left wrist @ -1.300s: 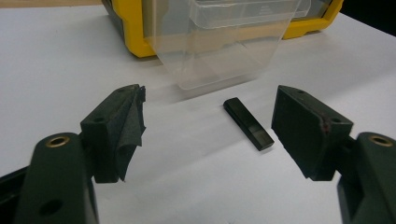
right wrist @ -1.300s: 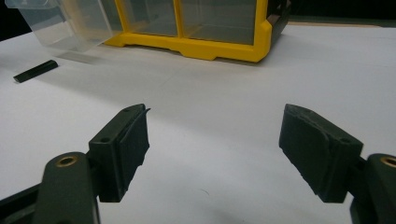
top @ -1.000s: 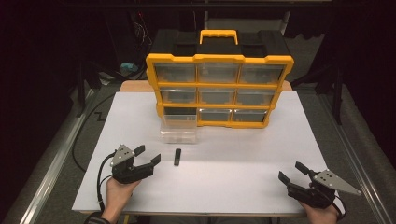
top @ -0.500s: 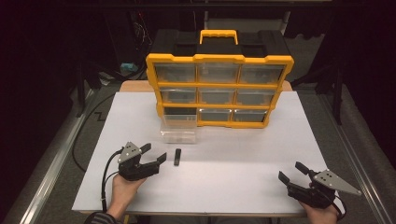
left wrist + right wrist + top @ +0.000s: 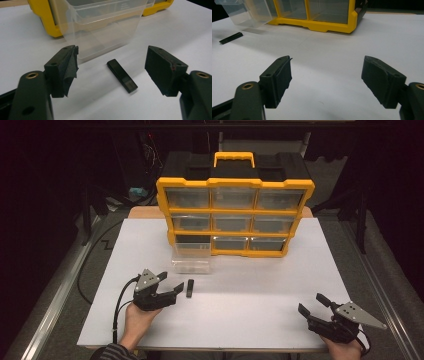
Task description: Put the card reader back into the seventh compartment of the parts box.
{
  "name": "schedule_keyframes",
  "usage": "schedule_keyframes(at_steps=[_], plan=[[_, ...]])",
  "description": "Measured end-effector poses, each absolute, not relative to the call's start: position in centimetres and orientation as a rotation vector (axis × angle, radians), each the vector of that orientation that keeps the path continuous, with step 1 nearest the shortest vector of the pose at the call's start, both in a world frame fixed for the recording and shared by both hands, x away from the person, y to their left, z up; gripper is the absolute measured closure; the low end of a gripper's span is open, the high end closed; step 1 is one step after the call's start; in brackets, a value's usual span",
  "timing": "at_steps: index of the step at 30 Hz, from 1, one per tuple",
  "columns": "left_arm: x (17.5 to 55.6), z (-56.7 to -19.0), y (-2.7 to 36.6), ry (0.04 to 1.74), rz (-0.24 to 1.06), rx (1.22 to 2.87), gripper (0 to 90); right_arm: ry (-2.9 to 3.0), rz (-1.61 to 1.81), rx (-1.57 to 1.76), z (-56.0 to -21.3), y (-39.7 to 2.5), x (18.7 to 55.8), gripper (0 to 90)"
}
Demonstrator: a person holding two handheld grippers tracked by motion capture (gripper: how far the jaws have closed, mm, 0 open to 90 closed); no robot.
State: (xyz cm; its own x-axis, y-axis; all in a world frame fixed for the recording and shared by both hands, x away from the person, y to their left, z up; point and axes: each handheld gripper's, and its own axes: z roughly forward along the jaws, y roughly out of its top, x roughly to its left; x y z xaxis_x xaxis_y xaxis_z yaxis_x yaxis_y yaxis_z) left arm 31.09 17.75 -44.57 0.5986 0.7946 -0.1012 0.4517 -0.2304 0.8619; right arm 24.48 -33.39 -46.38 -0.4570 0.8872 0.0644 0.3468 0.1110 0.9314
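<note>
High view: left gripper [image 5: 170, 282] lower left, jaws apart, black stick [image 5: 190, 288] just right of it; right gripper [image 5: 312, 305] lower right, jaws apart | Left gripper view: black stick [image 5: 122, 75] centre, between spread jaws, below clear drawer [image 5: 100, 27] | Right gripper view: jaws wide, stick [image 5: 231, 38] upper left.

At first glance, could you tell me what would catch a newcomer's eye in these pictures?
The yellow drawer cabinet at the back of the white table stands out first, with a clear drawer pulled out in front of it. Near that, a small black stick lies flat between the open jaws of the left gripper.
</note>
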Motion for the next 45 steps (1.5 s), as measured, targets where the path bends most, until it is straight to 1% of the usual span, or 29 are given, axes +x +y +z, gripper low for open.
schedule_keyframes(at_steps=[3,12,15,21,22,26,27,31,38,45], plan=[[31.3,-44.5,16.9,0.996,0.453,1.913,28.0,1.868,1.342,1.195,-46.4,-33.4,24.5,24.4],[31.9,-44.2,15.7,1.021,0.416,1.963,30.3,1.867,1.346,1.194,-46.4,-33.5,24.5,24.4],[32.3,-44.1,15.4,1.048,0.371,1.987,30.7,1.867,1.347,1.197,-46.4,-33.5,24.5,24.4],[32.7,-44.0,15.1,1.089,0.351,2.037,33.8,1.868,1.347,1.192,-46.4,-33.5,24.5,24.4],[32.9,-44.0,14.9,1.097,0.334,2.057,35.8,1.867,1.349,1.196,-46.4,-33.5,24.5,24.4],[33.3,-44.0,14.6,1.115,0.315,2.089,36.5,1.865,1.347,1.193,-46.4,-33.5,24.5,24.9],[33.5,-44.1,14.4,1.122,0.287,2.115,36.6,1.866,1.347,1.190,-46.4,-33.5,24.5,24.9],[33.9,-44.4,14.3,1.136,0.244,2.136,37.0,1.867,1.348,1.195,-46.4,-33.5,24.5,24.9],[34.2,-44.8,14.0,1.155,0.229,2.168,39.7,1.866,1.349,1.189,-46.4,-33.5,24.5,25.1],[34.6,-45.4,13.6,1.171,0.193,2.199,40.1,1.867,1.346,1.190,-46.4,-33.4,24.5,25.1]])
